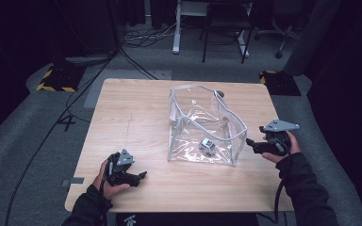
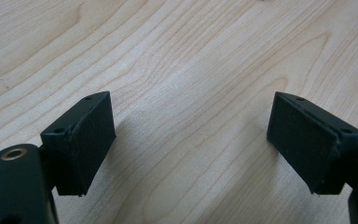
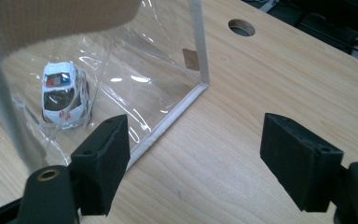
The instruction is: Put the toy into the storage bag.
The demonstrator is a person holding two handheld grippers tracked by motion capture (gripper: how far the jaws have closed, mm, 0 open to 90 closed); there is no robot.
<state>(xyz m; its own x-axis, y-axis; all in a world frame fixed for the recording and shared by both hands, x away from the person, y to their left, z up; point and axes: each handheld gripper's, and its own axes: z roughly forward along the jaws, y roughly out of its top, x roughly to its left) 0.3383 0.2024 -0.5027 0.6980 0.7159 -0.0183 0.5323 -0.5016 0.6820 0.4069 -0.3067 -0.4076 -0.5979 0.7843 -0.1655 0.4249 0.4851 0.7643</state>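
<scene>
The little toy car (image 1: pixel 208 145) sits inside the clear bag (image 1: pixel 188 92). The right gripper (image 1: pixel 250 142) waits open beside it, maybe to grab its edge. The left gripper (image 1: pixel 141 176) rests open, empty.

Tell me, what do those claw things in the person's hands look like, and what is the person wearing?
Each one is black with two chunky, flat-faced jaws. The left gripper and the right gripper both carry a grey three-cornered plate on top. A black cable trails from the right one along the arm. Small screw holes dot the jaw pads. The person wears dark long sleeves.
</scene>
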